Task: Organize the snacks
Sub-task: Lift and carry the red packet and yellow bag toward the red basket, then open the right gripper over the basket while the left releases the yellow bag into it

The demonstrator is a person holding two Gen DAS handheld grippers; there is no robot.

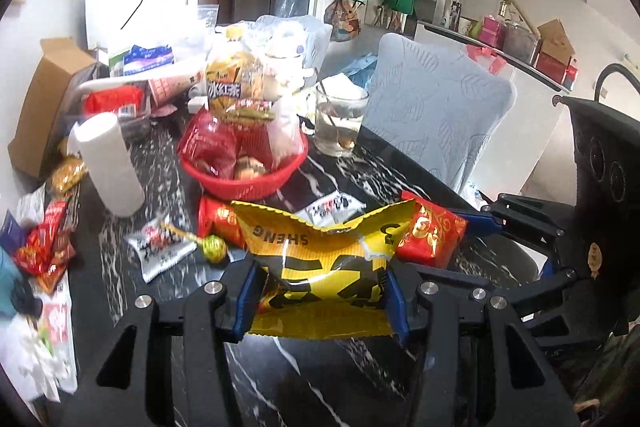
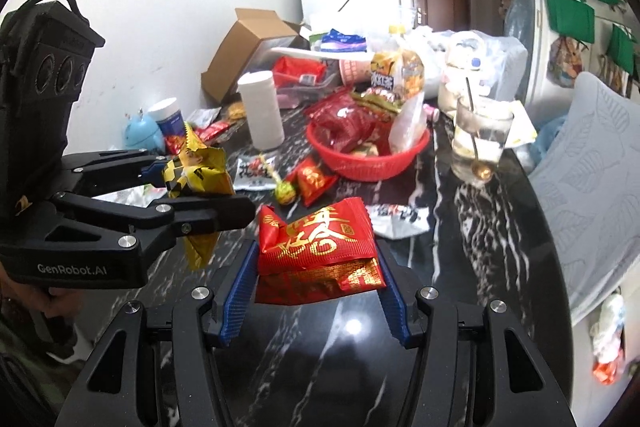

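My left gripper [image 1: 320, 291] is shut on a yellow snack packet [image 1: 324, 259] and holds it above the black marble table [image 1: 320, 379]. In the right wrist view the left gripper [image 2: 200, 187] shows at the left with that yellow packet [image 2: 198, 171]. My right gripper [image 2: 316, 283] is shut on a red snack packet [image 2: 316, 247]; in the left wrist view that red packet [image 1: 432, 231] is at the right. A red basket [image 1: 244, 183] [image 2: 368, 163] with several snacks stands beyond both grippers. A lollipop [image 1: 214, 247] [image 2: 286, 193] and loose packets lie before it.
A white roll [image 1: 110, 167] [image 2: 262, 111] stands left of the basket. A glass with a spoon [image 1: 338, 123] [image 2: 480, 143] stands right of it. A drink pouch [image 1: 234, 83] and a cardboard box [image 2: 248, 47] are behind. A blue chair back [image 1: 432, 115] is at the right table edge.
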